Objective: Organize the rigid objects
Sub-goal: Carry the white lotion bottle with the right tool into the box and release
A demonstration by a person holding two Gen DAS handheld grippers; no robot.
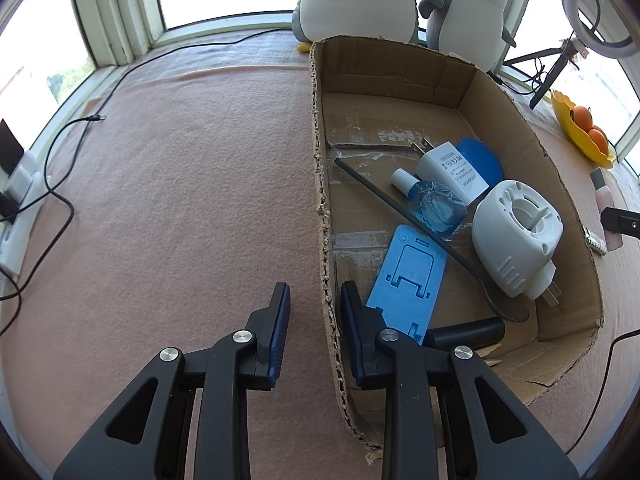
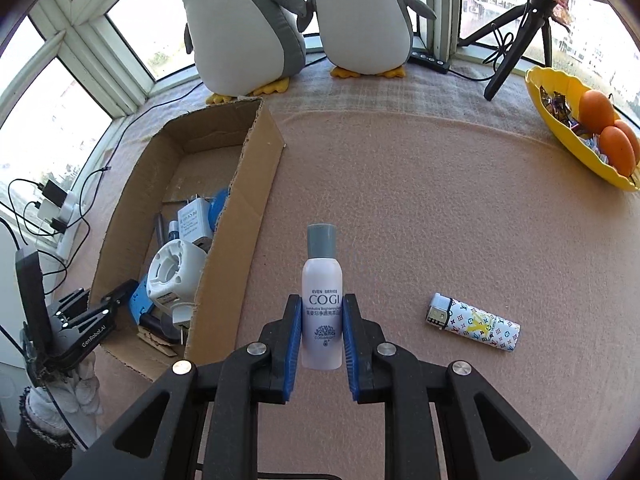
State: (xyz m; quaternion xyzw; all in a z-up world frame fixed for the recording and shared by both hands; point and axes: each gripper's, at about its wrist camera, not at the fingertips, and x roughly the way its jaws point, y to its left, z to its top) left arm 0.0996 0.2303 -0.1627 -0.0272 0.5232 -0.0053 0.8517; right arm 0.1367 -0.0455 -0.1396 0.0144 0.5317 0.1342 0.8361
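Note:
My right gripper [image 2: 322, 334] is shut on a white COGI bottle [image 2: 322, 300] with a grey cap, over the pink mat. A patterned lighter [image 2: 474, 322] lies on the mat to its right. My left gripper [image 1: 316, 328] is open and straddles the near left wall of the cardboard box [image 1: 320, 184]; it also shows in the right wrist view [image 2: 116, 300]. Inside the box lie a blue phone stand [image 1: 406, 276], a white plug-in device [image 1: 516, 236], a white charger [image 1: 452, 172], a small blue bottle [image 1: 434, 206], a blue lid [image 1: 480, 158] and a dark spoon [image 1: 420, 226].
Two plush penguins [image 2: 288, 20] stand at the back by the window. A yellow bowl [image 2: 560, 132] with oranges sits at the right. A tripod [image 2: 516, 40] stands at the back right. Cables and a power strip [image 1: 16, 200] lie at the left.

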